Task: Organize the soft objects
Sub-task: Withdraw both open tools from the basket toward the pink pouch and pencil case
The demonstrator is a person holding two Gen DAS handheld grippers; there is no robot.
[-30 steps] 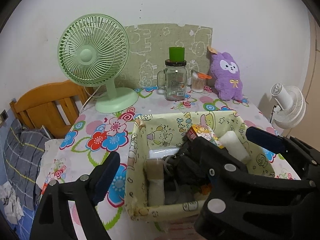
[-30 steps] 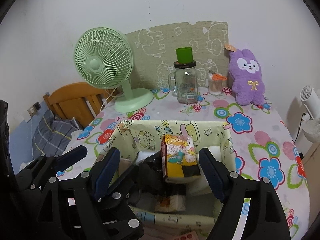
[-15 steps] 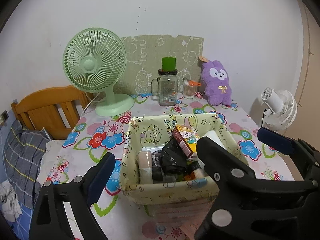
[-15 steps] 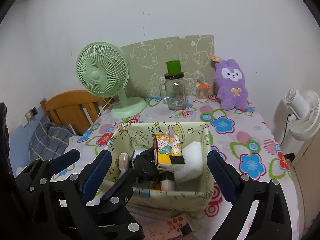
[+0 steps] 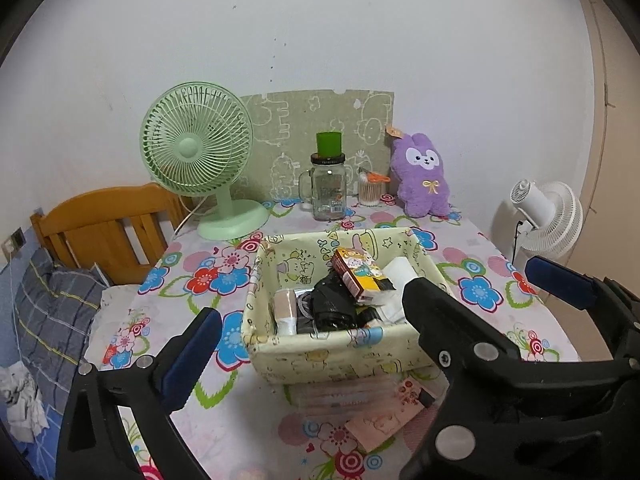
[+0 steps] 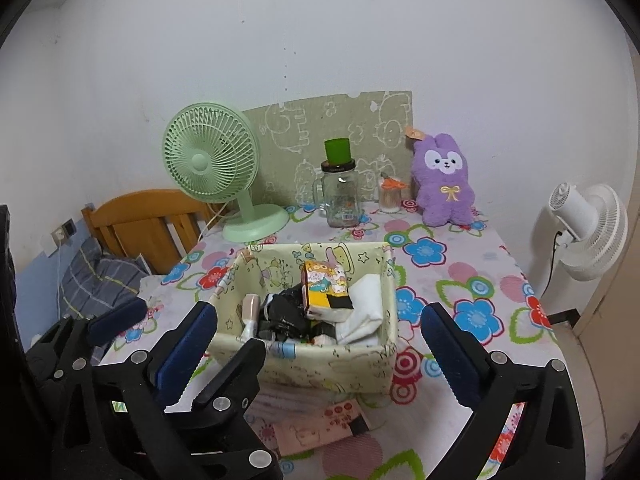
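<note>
No readable writing on cartoon-printed packet (image 6: 326, 290) in fabric basket (image 6: 320, 364)

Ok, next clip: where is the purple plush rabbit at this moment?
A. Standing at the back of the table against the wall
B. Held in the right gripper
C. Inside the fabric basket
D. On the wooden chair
A: the purple plush rabbit stands upright at the far edge of the table by the wall, well behind the fabric basket, and neither gripper touches it.
</note>
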